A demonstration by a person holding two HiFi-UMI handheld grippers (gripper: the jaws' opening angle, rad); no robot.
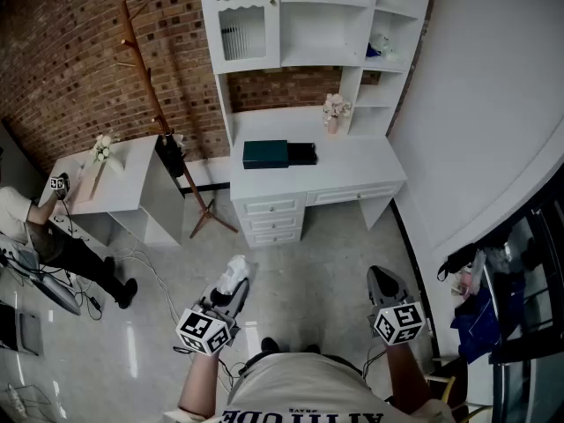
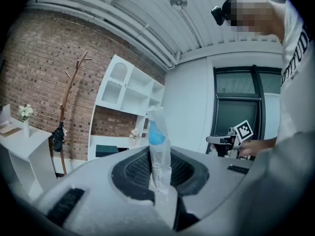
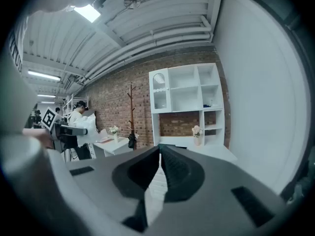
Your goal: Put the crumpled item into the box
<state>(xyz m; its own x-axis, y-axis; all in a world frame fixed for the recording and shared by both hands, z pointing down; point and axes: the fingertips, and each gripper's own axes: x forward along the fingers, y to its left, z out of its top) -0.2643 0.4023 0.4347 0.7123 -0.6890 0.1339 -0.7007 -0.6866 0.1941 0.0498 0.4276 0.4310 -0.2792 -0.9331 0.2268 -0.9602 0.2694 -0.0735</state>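
At 12 o'clock on the worktop point(image 1: 352, 161) sits the dark green box point(image 1: 265, 154). My left claw point(image 1: 236, 287) pinches the crumpled wrapper point(image 2: 156, 132); my right claw point(image 3: 160, 154) is closed, empty. By my judgement, carry and drop remain.

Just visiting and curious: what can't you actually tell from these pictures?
- Box, head view: too far and small to tell whether it is open.
- Wrapper, left gripper view: lower end hidden between the jaws.
- Shelf items, head view: too small to name.

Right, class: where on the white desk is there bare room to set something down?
Bare: the white desk right of the black case, and the front strip. Crowded: mid-left, where the dark box and case sit; a vase stands behind.
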